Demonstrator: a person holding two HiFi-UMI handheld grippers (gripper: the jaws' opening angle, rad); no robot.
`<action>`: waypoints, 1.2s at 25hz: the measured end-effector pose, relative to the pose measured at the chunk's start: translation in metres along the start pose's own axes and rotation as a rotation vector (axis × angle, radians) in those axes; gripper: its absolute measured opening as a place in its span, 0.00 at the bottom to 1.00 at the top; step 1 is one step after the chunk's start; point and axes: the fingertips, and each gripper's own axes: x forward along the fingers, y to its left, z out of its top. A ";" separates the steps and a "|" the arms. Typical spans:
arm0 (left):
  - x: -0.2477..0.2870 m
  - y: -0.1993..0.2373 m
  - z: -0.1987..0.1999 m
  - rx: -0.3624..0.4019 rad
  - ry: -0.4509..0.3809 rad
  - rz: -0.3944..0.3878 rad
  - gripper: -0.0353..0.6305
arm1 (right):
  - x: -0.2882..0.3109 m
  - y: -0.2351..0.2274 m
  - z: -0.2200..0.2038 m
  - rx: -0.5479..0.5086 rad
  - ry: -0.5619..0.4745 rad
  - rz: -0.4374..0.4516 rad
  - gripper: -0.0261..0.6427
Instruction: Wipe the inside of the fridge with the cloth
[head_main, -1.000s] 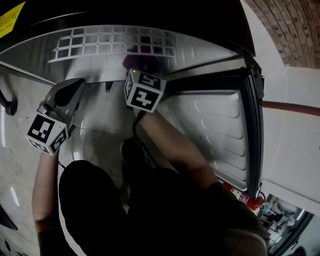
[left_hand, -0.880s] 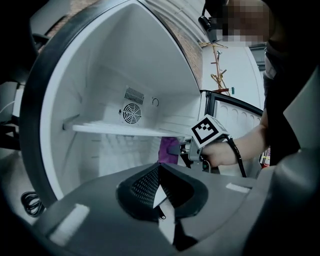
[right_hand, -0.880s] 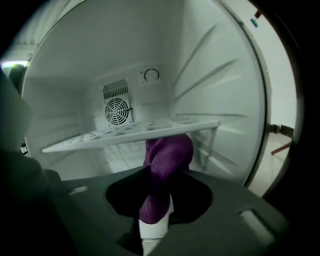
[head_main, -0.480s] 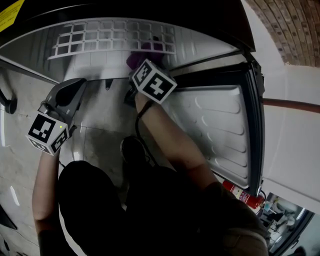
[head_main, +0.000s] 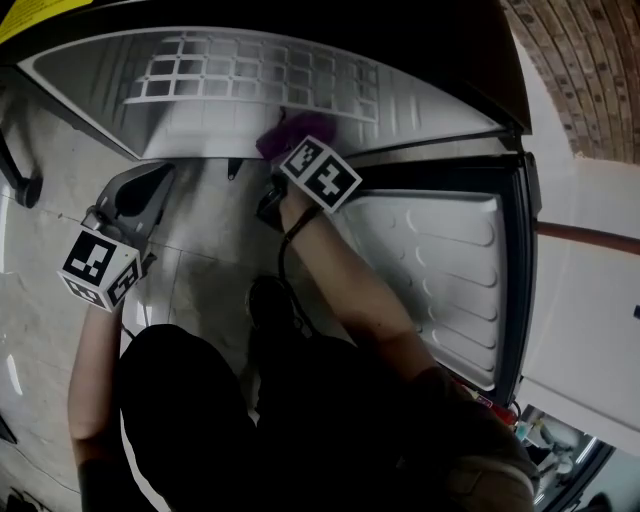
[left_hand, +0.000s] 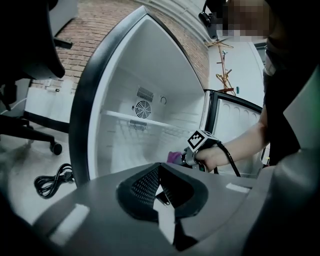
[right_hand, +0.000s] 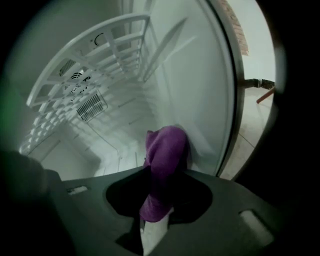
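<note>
The open fridge (head_main: 200, 120) shows a white inside in the head view. My right gripper (right_hand: 156, 212) is shut on the purple cloth (right_hand: 166, 155) and presses it against the fridge's right inner wall (right_hand: 200, 100), low down. From the head, the cloth (head_main: 283, 130) peeks out beyond the right gripper's marker cube (head_main: 320, 172). My left gripper (head_main: 148, 185) hangs outside the fridge mouth to the left, shut, with nothing in it. Its own view has the cloth (left_hand: 173, 157) and the right gripper (left_hand: 201, 145) ahead.
A white wire shelf (head_main: 260, 75) crosses the fridge above the cloth. The fridge door (head_main: 440, 270) stands open on the right. A coiled black cable (left_hand: 50, 181) and a chair's wheeled base (left_hand: 54, 148) are on the floor at the left. The person's legs fill the lower head view.
The right gripper has slid the cloth to the right along the fridge's inside and its cube has turned. The left gripper has stayed in place.
</note>
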 end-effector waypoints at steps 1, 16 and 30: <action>-0.002 0.002 -0.001 -0.005 -0.001 0.008 0.08 | -0.001 0.005 -0.002 -0.015 0.000 0.019 0.17; -0.098 -0.039 0.081 -0.090 0.066 0.130 0.08 | -0.096 0.093 -0.035 -0.409 0.241 0.164 0.17; -0.191 -0.140 0.236 -0.189 0.070 0.139 0.08 | -0.327 0.141 -0.001 -0.558 0.350 0.225 0.17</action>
